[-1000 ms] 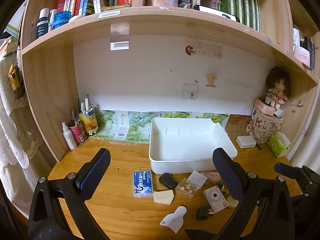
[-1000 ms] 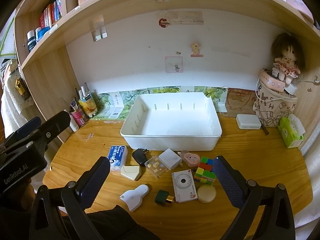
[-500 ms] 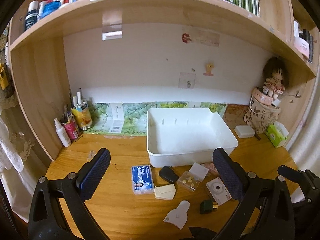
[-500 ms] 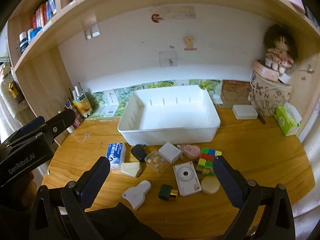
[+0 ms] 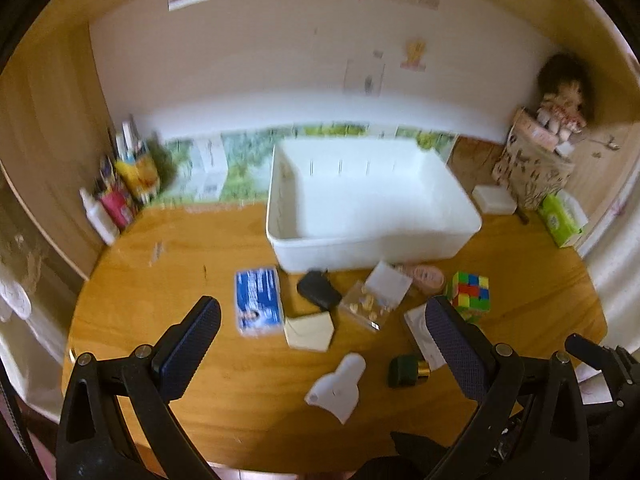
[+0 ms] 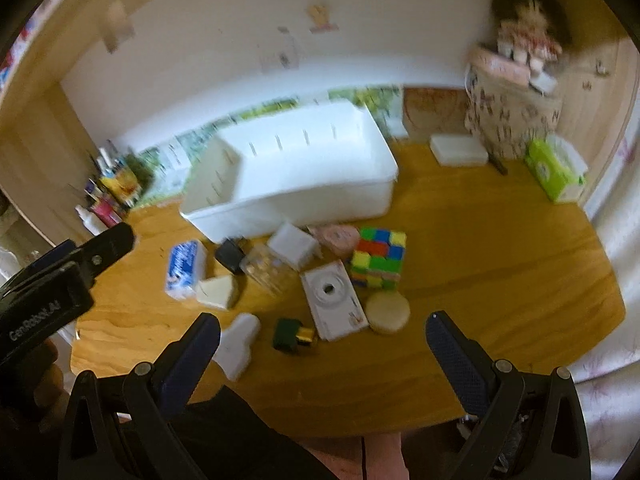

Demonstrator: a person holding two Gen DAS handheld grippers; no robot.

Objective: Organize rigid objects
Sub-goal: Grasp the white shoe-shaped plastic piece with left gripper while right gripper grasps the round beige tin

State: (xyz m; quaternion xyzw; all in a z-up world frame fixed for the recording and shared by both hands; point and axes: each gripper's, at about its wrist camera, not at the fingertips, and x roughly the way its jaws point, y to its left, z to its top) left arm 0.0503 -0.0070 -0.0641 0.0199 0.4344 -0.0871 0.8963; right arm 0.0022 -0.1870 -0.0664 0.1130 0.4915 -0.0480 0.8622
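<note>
- Left gripper (image 5: 320,320): jaws spread wide, holding nothing, above the tabletop (image 5: 160,280).
- Right gripper (image 6: 322,334): jaws likewise spread and empty.
- One white bin (image 5: 372,208), nothing visible inside, stands at the back of the tabletop.
- Just in front of the bin, loose on the tabletop, one of each: blue box (image 5: 258,300), black charger (image 5: 318,290), clear plastic case (image 5: 366,308), cream envelope-shaped box (image 5: 309,331), white scraper-shaped piece (image 5: 338,390), green-and-gold cylinder (image 5: 408,371), multicoloured puzzle cube (image 6: 378,258), white toy camera (image 6: 334,300), round beige puck (image 6: 388,312), pink oval item (image 6: 340,236).
- Both views are motion-blurred.
</note>
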